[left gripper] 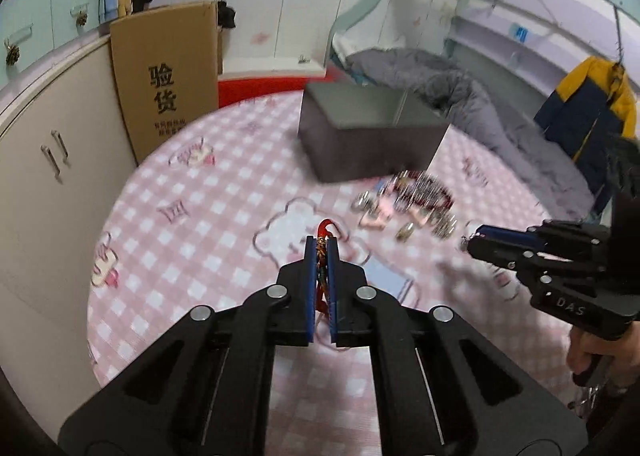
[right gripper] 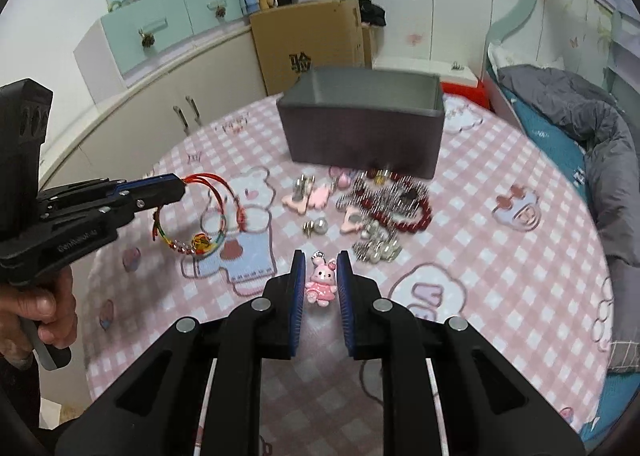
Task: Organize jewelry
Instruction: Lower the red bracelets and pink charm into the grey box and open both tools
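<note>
The left hand-held gripper [left gripper: 320, 246] is clamped on a red cord bracelet [right gripper: 202, 212], which hangs from its tips above the counter [right gripper: 500, 264]; coloured beads and a small charm sit at the bottom of the loop. The right hand-held gripper [right gripper: 319, 260] holds a pink rabbit charm [right gripper: 321, 283] between its blue pads [right gripper: 298, 288], with both pads against the charm's sides.

The counter carries a pink checked cloth with cartoon prints. A dark grey open box [right gripper: 362, 118] stands at its far side. Just in front of the box lies the loose jewelry pile [right gripper: 376, 208]: a dark red bead bracelet [right gripper: 416, 212], silver chains, pearl pieces and pink clips, all touching or overlapping.

A cardboard carton [left gripper: 166, 76] leans against the white cabinet behind the counter. A bed with a grey quilt [right gripper: 592, 128] stands beside the counter.
</note>
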Available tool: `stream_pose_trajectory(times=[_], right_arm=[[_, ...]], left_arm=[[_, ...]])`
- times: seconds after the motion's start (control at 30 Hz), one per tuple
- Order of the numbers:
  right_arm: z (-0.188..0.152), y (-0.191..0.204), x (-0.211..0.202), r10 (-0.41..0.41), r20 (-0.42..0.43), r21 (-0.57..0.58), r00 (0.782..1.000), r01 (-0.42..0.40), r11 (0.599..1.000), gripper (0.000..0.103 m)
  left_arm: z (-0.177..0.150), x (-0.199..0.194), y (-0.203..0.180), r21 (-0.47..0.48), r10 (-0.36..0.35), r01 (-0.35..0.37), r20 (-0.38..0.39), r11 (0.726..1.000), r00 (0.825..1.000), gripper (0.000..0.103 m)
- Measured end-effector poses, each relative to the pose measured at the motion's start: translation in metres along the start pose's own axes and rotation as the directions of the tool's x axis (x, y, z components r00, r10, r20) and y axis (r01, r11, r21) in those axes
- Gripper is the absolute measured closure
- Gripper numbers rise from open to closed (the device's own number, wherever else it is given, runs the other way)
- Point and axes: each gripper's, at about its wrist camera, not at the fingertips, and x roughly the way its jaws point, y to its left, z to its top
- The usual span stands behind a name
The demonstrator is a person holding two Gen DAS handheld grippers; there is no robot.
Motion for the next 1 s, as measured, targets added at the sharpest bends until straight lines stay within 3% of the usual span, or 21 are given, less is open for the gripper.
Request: stream_pose_trajectory(times=[0.27, 0.67, 0.8, 1.0], right_arm=[[0.03, -0.002, -0.034, 0.018, 0.092, -0.023, 0.996, -0.016, 1.0, 0.089], [0.113, -0.028, -0.064, 0.015, 0.245, -0.068, 0.969, 0.002, 0.998, 0.088], [0.141, -0.04, -0.045, 0.037, 0.229, -0.056, 0.973, -0.024, 0.998, 0.088], [0.161, -0.055, -0.003, 0.064, 0.162, -0.006, 0.985, -0.064, 0.998, 0.087]], left_arm=[[0.033, -0.032, -0.003, 0.003, -0.048, 0.048, 0.106, 0.999, 0.993, 0.098], [0.107, -0.045, -0.018, 0.061, -0.095, 0.083, 0.24, 0.995, 0.966, 0.099], [0.136, -0.025, -0.023, 0.068, -0.112, 0.098, 0.236, 0.993, 0.965, 0.099], [0.161, 0.023, -0.031, 0.068, -0.106, 0.097, 0.157, 0.993, 0.982, 0.098]])
